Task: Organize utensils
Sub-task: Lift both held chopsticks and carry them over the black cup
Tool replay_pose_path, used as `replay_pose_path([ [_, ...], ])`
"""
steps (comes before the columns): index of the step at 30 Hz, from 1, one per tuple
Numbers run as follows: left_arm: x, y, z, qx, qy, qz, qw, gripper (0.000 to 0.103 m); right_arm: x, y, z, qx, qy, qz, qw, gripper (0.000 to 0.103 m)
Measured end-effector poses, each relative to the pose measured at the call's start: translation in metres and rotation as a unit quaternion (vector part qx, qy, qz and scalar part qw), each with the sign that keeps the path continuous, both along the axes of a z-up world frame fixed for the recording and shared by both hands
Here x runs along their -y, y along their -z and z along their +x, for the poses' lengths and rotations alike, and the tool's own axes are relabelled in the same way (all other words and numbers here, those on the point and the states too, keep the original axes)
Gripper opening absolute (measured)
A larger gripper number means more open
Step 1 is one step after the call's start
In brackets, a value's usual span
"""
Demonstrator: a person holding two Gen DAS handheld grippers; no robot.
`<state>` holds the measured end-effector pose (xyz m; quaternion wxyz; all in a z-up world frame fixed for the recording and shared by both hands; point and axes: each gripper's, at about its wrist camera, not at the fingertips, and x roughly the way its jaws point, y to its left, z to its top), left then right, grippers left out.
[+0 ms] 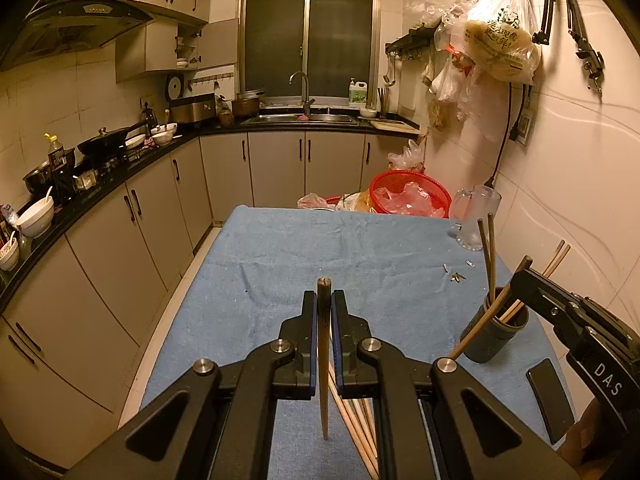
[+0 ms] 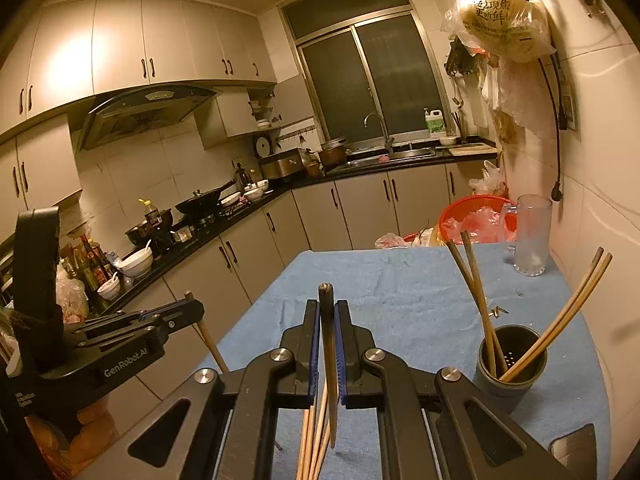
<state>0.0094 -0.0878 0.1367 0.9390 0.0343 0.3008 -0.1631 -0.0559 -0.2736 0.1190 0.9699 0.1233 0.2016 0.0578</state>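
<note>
Warm, yellowish indoor light fills both views, dim overall. The window (image 1: 310, 44) far ahead of the grippers is dark, so no daylight enters. Up and to the left of the right gripper, a broad soft glare spreads over the upper cabinets (image 2: 80, 60), the brightest patch in either view. The blue cloth (image 1: 340, 264) ahead of the fingers is evenly lit, with only faint shadows in its wrinkles. Strong fisheye bending curves the countertop (image 1: 100, 176) and the wall to the right; black vignette cuts the corners. Focus is fairly sharp throughout, slightly grainy, without motion blur.
</note>
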Motion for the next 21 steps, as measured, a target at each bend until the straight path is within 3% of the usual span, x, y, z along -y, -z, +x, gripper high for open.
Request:
replay_pose_path([
  [12,0.002,-0.012,-0.002,0.006,0.010,-0.006,0.9999,0.007,0.014,-0.012,-0.014,0.016,0.015,0.012,1.000,0.007],
  [21,0.026,-0.033,-0.004,0.007,0.047,-0.018,0.9987,0.007,0.042,-0.032,-0.032,0.041,0.047,0.018,0.998,0.007],
])
